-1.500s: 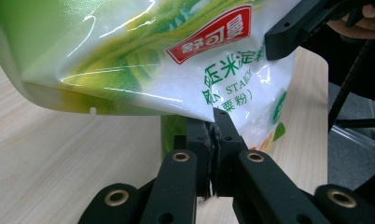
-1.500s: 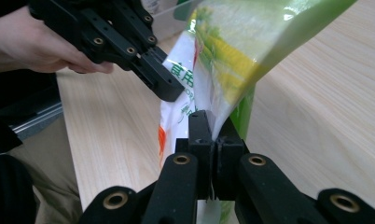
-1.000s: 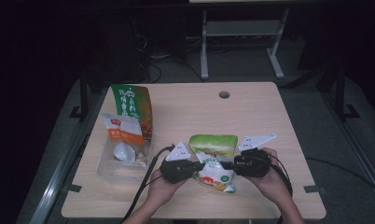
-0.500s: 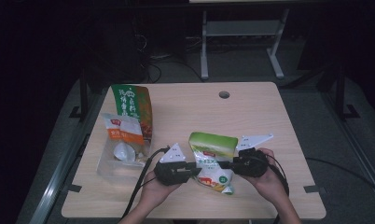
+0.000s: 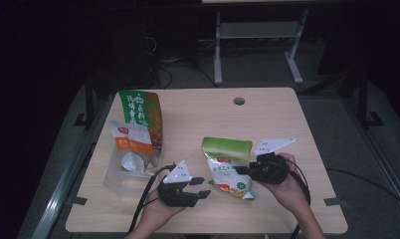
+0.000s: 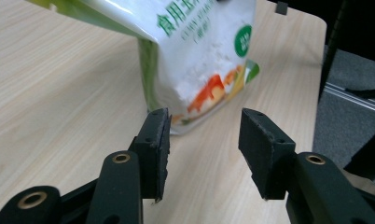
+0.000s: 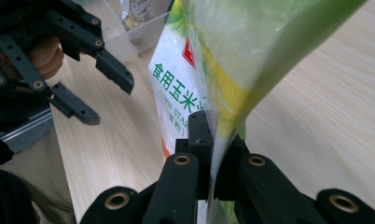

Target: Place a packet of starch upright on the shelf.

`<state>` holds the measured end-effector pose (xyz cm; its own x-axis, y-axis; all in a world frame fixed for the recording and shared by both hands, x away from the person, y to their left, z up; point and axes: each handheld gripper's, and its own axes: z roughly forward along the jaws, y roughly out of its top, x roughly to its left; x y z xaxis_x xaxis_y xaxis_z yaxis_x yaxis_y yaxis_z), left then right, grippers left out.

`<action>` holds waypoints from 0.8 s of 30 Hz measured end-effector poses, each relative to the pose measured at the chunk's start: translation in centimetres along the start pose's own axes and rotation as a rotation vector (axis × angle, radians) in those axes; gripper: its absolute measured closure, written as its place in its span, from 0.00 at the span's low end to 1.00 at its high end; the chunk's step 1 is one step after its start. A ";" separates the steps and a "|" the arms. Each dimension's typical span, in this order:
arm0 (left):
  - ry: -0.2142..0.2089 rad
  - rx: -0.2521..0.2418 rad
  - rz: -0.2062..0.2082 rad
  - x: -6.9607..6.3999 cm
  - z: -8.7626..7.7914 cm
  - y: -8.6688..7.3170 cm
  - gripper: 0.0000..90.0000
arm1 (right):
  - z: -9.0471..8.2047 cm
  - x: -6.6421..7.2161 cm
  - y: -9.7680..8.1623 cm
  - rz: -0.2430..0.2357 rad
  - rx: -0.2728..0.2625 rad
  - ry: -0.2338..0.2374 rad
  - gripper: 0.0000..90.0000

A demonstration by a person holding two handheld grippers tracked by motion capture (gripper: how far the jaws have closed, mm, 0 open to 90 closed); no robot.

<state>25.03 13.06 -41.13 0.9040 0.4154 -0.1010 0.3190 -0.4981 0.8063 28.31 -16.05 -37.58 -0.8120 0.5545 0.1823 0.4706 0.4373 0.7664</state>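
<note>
A green and white bag of corn starch lies in the middle of the table, its right edge lifted. My right gripper is shut on that edge; in the right gripper view the jaws pinch the bag flat between them. My left gripper sits just left of the bag, apart from it. Its jaws have just been opening and stand open with nothing between them. The bag's lower corner is a little beyond the fingertips. The left gripper also shows in the right gripper view.
A clear plastic bin stands at the table's left with an orange and white packet in it. A tall green and orange snack bag lies behind it. A cable hole is at the far side.
My left gripper let go of the bag, opened and drew back to the left. My right gripper closed on the bag's right edge and stayed in place.
</note>
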 end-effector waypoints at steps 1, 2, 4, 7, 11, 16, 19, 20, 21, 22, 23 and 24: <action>-0.001 -0.003 -0.002 -0.1 -0.1 -0.1 0.58 | 0.0 0.0 0.2 -0.003 0.002 -0.002 0.98; -0.004 -0.001 -0.001 -0.1 -0.2 -0.2 0.57 | -0.1 0.0 0.5 -0.008 0.005 -0.004 0.98; -0.006 -0.003 0.000 -0.2 -0.3 -0.4 0.55 | -0.2 -0.1 1.0 -0.015 0.007 -0.007 0.98; -0.012 -0.002 0.006 -0.3 -0.5 -0.6 0.52 | -0.2 -0.2 1.7 -0.015 0.012 -0.007 0.98; -0.012 0.005 0.017 -0.5 -0.8 -0.9 0.49 | 0.0 -0.4 2.5 -0.018 0.011 0.002 0.98; -0.018 0.009 0.006 -0.7 -1.1 -1.3 0.46 | 0.4 -0.5 3.7 -0.032 0.016 0.015 0.98; -0.016 0.011 0.022 -0.7 -1.2 -1.5 0.45 | 0.6 -0.4 4.5 -0.045 0.020 0.020 0.98; -0.020 0.007 0.017 -0.8 -1.2 -1.6 0.44 | 0.7 -0.4 4.8 -0.050 0.019 0.023 0.98; -0.022 0.005 0.015 -0.9 -1.2 -1.6 0.44 | 0.7 -0.3 5.3 -0.050 0.020 0.026 0.98; -0.024 0.005 0.013 -0.9 -1.2 -1.7 0.44 | 0.7 -0.3 5.5 -0.054 0.019 0.028 0.98; -0.027 0.003 0.014 -1.0 -1.2 -1.8 0.44 | 0.8 -0.2 5.9 -0.061 0.016 0.029 0.98; -0.029 0.004 0.015 -1.0 -1.3 -1.8 0.43 | 0.8 -0.1 6.3 -0.064 0.015 0.035 0.98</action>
<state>23.16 14.50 -41.78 0.9166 0.3856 -0.1054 0.3060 -0.5073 0.8056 31.66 -12.82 -33.30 -0.8524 0.4995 0.1547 0.4218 0.4819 0.7680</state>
